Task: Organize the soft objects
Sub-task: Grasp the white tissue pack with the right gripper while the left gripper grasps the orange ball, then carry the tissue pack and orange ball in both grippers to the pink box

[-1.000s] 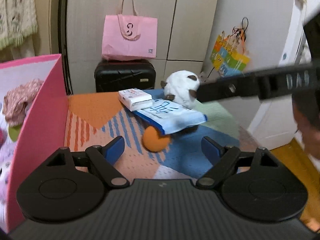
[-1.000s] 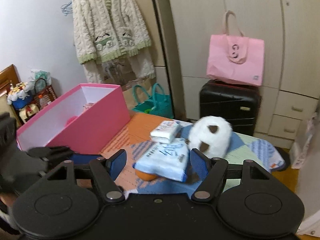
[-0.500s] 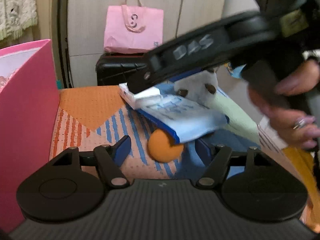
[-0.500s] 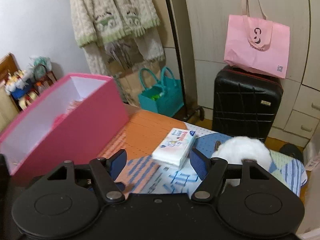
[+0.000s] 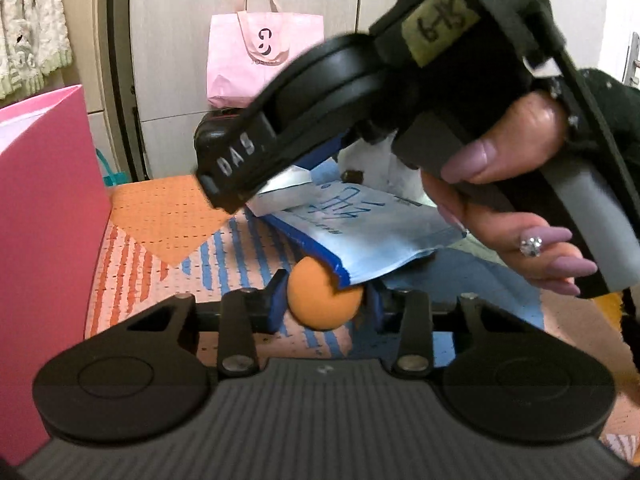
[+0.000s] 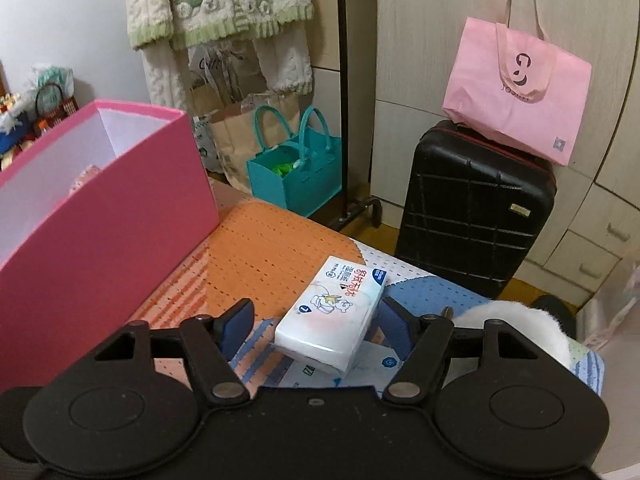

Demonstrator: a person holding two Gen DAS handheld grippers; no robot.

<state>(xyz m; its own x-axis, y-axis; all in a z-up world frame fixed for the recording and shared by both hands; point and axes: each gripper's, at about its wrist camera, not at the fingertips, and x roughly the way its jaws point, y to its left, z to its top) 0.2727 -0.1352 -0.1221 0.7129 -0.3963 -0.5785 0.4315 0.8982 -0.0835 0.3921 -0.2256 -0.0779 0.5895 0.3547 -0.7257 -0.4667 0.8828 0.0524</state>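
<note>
The left gripper (image 5: 325,305) has its blue fingers (image 5: 277,307) closing on the orange ball (image 5: 320,304); both pads sit against the ball's sides, pinching it where it rests on the patterned mat (image 5: 168,220) covering the counter. The ball lies partly under the near edge of a blue-and-white wipes pack (image 5: 360,232), which overhangs it. Above and across that view reaches the right gripper (image 5: 256,168), held by a hand (image 5: 512,208) with long painted nails and a ring. In the right wrist view the right gripper (image 6: 318,326) has its fingers (image 6: 236,326) spread on either side of a white tissue pack (image 6: 334,320) and closing; the right finger is just beside the pack's edge, the left one stands clear of it, so nothing is gripped. The tissue pack lies tilted on top of the wipes pack (image 6: 304,374). Just to the right is a white plush toy (image 6: 516,320), half hidden behind the gripper. A pink box (image 6: 100,224) stands open on the left of the mat, with something pink and floral barely showing inside. Behind the counter are a black suitcase (image 6: 476,216) with a pink tote (image 6: 520,92) on it, a teal bag (image 6: 296,176), and a knitted cardigan (image 6: 224,0) hanging on the wall.
</note>
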